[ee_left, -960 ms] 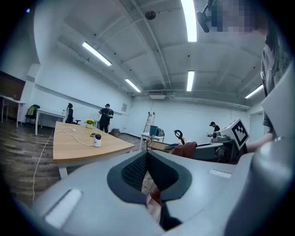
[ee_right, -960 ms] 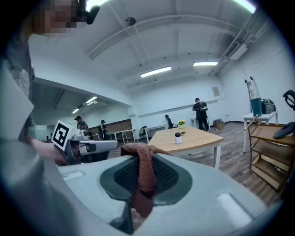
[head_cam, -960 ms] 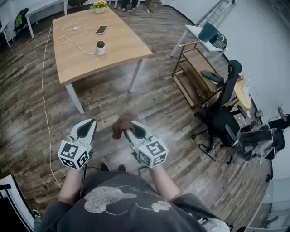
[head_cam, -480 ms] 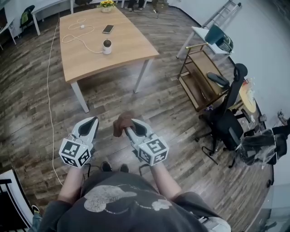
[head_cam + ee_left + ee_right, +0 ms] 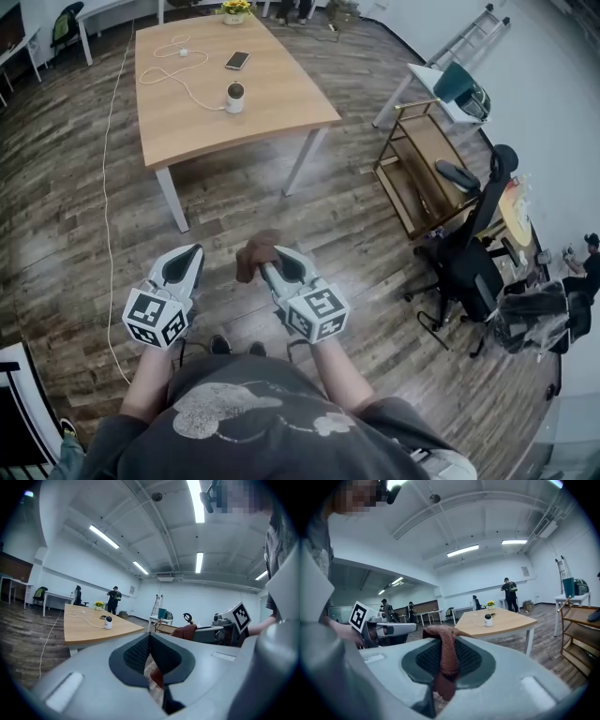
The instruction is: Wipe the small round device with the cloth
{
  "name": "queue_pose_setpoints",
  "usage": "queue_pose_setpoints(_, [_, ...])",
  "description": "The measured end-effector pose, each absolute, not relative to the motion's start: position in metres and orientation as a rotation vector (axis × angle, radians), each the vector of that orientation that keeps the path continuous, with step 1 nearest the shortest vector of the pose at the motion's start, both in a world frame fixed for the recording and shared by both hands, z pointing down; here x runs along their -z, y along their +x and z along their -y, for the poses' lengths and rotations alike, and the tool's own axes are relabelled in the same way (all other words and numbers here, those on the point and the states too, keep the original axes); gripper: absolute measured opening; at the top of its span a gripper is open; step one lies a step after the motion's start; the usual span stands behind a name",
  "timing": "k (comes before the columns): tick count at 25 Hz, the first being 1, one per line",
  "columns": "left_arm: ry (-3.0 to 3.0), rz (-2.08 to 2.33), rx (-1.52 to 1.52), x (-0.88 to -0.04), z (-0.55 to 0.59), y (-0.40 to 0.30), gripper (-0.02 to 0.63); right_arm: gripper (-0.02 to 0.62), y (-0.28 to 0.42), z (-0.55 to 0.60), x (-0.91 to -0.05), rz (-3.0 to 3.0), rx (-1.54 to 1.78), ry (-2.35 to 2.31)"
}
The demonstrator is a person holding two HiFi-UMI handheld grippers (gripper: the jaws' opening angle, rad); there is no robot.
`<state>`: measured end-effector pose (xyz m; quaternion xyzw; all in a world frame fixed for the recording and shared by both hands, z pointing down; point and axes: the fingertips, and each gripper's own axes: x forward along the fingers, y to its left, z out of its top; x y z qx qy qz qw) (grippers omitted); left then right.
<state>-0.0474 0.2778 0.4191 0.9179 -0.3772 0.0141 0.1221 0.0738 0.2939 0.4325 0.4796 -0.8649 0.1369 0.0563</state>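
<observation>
Two-handed carry, well short of table (image 5: 281, 103). Right gripper (image 5: 266, 266) clamped on cloth (image 5: 255, 258), bunch draped over jaw tips, presumably ready for wiping. Left gripper (image 5: 188, 259) closed on nothing, probably kept free to steady device (image 5: 234, 97), upright on table, cable attached.

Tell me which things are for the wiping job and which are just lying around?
For the job: cloth, right gripper holding it, small round device on the table.

Just lying about: phone, white cable, yellow flowers, office chair.
</observation>
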Motion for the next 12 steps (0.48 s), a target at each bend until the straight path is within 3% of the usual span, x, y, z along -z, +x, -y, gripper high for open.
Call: queue_pose_setpoints(12, [2.671,1.111,-0.027,-0.424,-0.257,-0.086,0.017,0.051,0.047,-0.27,-0.437,2.612,-0.431,1.527])
